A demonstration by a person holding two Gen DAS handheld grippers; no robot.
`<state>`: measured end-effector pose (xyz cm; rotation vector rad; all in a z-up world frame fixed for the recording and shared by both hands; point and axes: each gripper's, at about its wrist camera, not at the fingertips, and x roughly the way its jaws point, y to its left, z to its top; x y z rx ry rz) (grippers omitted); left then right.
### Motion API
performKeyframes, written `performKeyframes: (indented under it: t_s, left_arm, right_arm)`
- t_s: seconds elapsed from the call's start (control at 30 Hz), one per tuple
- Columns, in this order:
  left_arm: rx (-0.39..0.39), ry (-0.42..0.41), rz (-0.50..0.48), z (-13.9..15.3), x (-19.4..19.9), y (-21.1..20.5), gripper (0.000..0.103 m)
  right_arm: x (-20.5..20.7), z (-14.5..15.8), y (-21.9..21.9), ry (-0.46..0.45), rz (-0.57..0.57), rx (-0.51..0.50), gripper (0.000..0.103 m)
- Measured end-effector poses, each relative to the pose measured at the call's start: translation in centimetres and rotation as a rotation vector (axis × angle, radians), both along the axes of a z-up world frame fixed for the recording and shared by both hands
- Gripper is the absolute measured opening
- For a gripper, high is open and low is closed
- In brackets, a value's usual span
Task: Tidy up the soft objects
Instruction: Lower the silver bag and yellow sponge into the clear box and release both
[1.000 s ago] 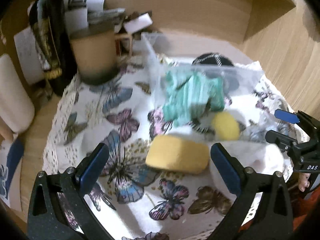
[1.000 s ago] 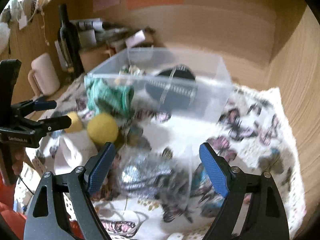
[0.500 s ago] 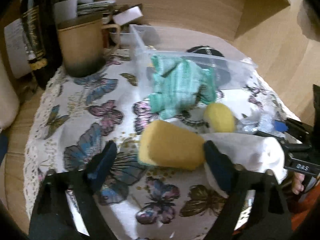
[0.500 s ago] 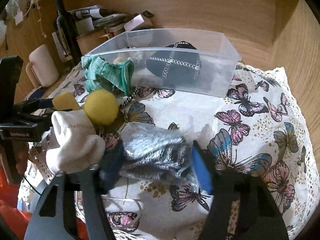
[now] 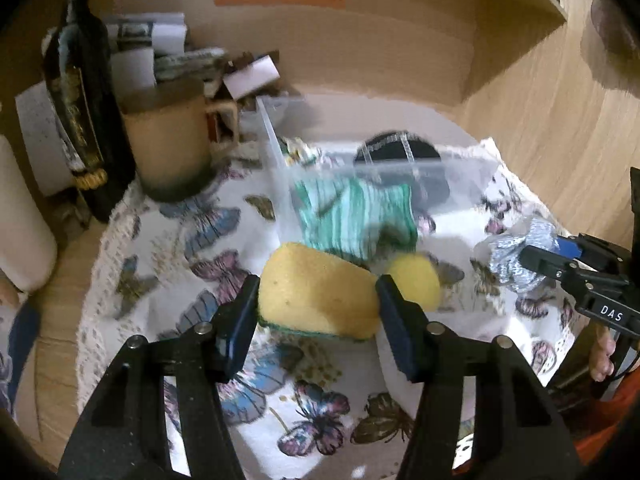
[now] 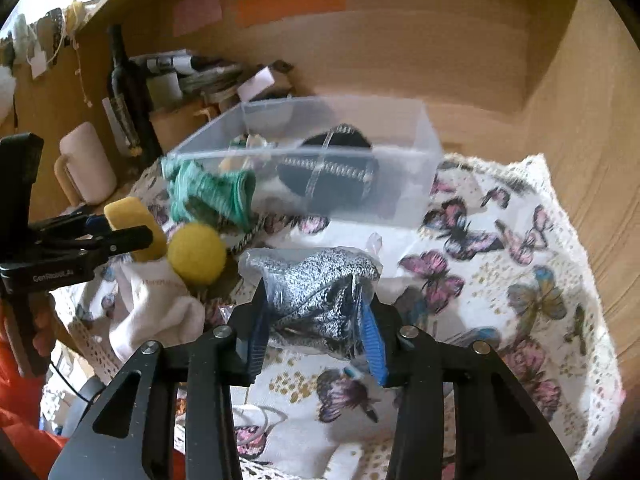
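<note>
My left gripper (image 5: 316, 320) is shut on a yellow sponge (image 5: 318, 294) with a green underside, held just above the butterfly cloth; it also shows in the right wrist view (image 6: 134, 224). My right gripper (image 6: 314, 334) is shut on a bagged grey knit cloth (image 6: 316, 292), seen from the left wrist too (image 5: 516, 256). A yellow felt ball (image 6: 196, 254), a white sock (image 6: 160, 308) and a green striped cloth (image 6: 212, 192) lie on the cloth. A clear plastic bin (image 6: 400, 196) behind them holds a black pouch (image 6: 328, 172).
A butterfly-print tablecloth (image 6: 500, 280) covers the table. At the back left stand a dark bottle (image 5: 80, 112), a tan mug (image 5: 168, 148), a pale mug (image 6: 86, 168) and stacked clutter. Wooden walls close in the back and right.
Both grippers have closed: the left on the yellow sponge, the right on the bagged grey cloth. Both have lifted slightly with their loads.
</note>
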<state>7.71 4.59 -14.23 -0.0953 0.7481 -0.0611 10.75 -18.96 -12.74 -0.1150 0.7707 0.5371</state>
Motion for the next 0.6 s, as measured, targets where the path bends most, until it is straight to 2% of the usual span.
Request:
performKeyframes:
  t_s: [0.37, 0.6]
  left_arm:
    - [-0.009, -0.148, -0.002, 6.1, 2.5, 0.4, 0.058]
    - [0.01, -0.189, -0.023, 8.2, 5.4, -0.8, 0.058]
  right_arm:
    - [1.8, 5.0, -0.2, -0.159, -0.044, 0.032, 0.038]
    - [3.9, 7.9, 0.2, -0.239, -0.062, 0.05, 0.038]
